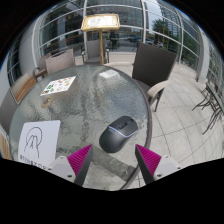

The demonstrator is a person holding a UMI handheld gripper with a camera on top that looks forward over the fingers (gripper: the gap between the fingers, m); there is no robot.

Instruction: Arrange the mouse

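A grey and black computer mouse [119, 132] lies on a round mottled grey table [85, 100], just ahead of my fingers and slightly toward the left one. My gripper [114, 160] is open and empty, with its pink pads on either side of the gap; the left fingertip [79, 158] is close to the mouse's near end, the right fingertip [149, 159] is apart from it. A white sheet with a drawn mouse outline [35, 140] lies on the table to the left of the mouse.
A printed sheet [57, 85] lies farther back on the table at the left. A chair [155, 68] stands beyond the table at the right, a wooden stand [99, 28] behind it. A tiled floor spreads to the right.
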